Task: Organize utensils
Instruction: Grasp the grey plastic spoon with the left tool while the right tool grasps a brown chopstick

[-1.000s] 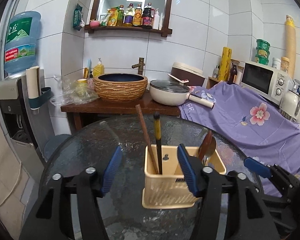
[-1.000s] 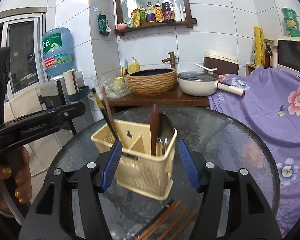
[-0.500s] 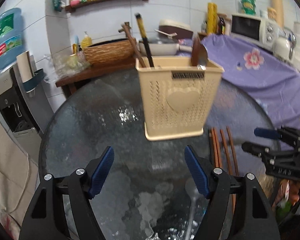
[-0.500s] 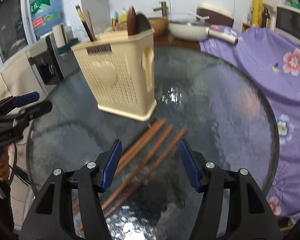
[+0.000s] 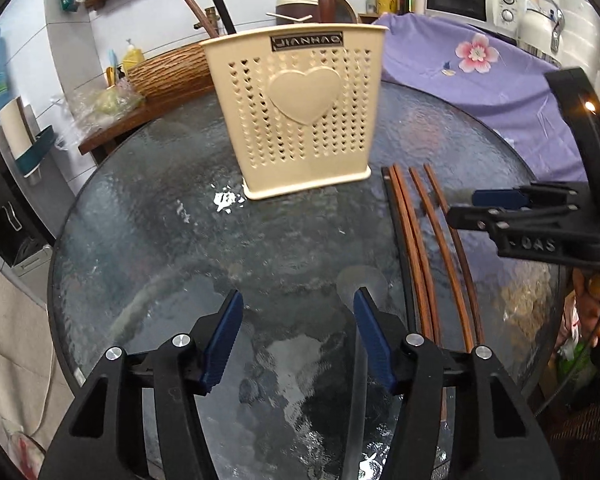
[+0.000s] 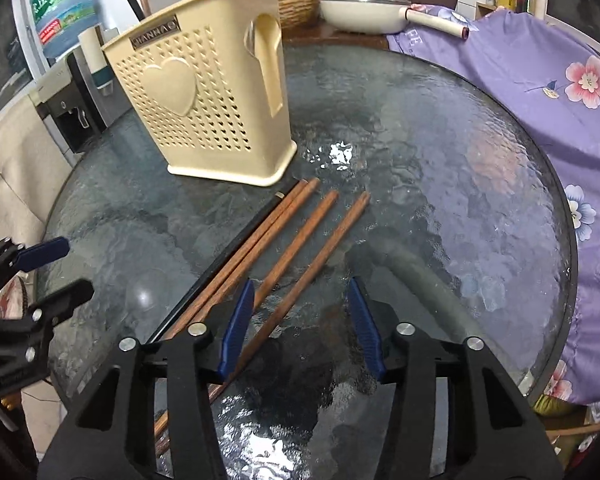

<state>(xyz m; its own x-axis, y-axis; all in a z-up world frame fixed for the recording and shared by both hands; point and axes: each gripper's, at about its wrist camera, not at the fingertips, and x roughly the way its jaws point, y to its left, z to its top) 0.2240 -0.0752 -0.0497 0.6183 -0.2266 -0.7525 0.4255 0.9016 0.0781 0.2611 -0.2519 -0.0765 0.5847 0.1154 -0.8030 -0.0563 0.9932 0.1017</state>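
Glass table [image 6: 440, 152] is shared by loose wooden chopsticks [image 6: 296, 252] and a cream holder [image 6: 204, 108] marked JIANHAO. Both the left gripper [image 5: 298, 320] and right gripper [image 6: 300, 312] have just been closing, jaws apart, empty; two chopsticks are seen between the right's.

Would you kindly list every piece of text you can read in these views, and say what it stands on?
"JIANHAO": nameplate on the cream utensil holder.
"FE": partial letters on the purple cloth.
Water bottle label: Chinese characters and digits, too blurred to read.
Right gripper body lettering: too blurred to read.

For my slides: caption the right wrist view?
Open right claw above wooden chopsticks beside the cream utensil holder.
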